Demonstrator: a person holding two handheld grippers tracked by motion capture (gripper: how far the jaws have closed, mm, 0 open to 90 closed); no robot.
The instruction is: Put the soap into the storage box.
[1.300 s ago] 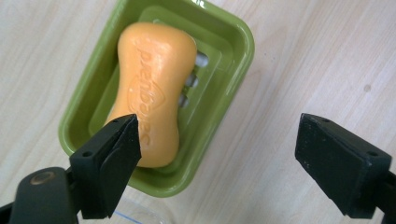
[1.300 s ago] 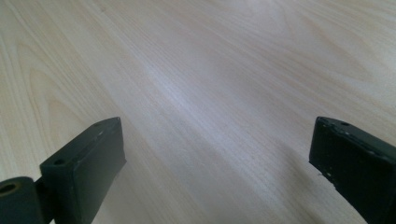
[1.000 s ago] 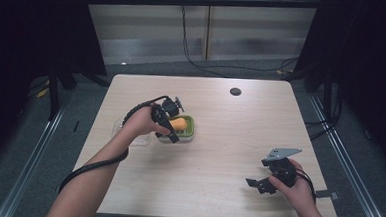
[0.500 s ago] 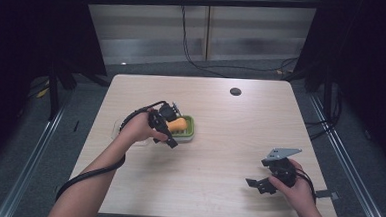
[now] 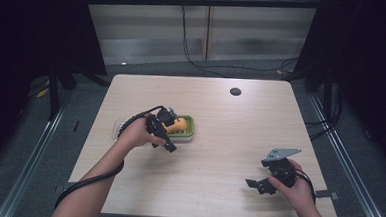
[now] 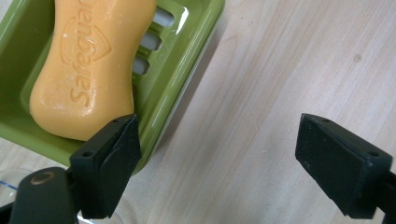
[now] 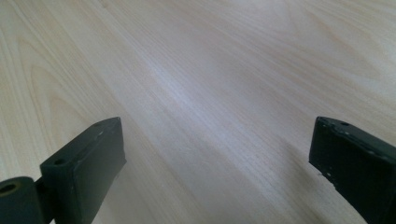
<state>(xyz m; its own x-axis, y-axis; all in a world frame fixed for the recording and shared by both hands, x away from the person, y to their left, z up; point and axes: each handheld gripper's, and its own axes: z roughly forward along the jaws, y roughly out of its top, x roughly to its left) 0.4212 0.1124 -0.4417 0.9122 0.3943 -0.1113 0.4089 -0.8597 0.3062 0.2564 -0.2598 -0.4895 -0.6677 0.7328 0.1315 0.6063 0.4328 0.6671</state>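
Observation:
An orange bar of soap (image 6: 88, 60) lies in a green slotted soap dish (image 6: 187, 60) on the wooden table. In the high view the soap (image 5: 180, 123) and dish (image 5: 189, 133) sit left of the table's middle. My left gripper (image 5: 171, 132) is held right at the dish's near side and is open. In the left gripper view its (image 6: 224, 158) left jaw hangs over the dish's rim by the soap's end, and its right jaw is over bare wood. My right gripper (image 5: 257, 173) rests open near the front right, with only table between its (image 7: 215, 168) jaws.
A clear plastic piece (image 5: 117, 130) lies just left of the dish, under the left hand. A small black round cap (image 5: 235, 91) sits toward the far edge of the table (image 5: 216, 200). Cables trail from both grippers.
The left gripper has drawn back slightly toward the person, away from over the dish. The soap stays in the dish. The right gripper has not moved.

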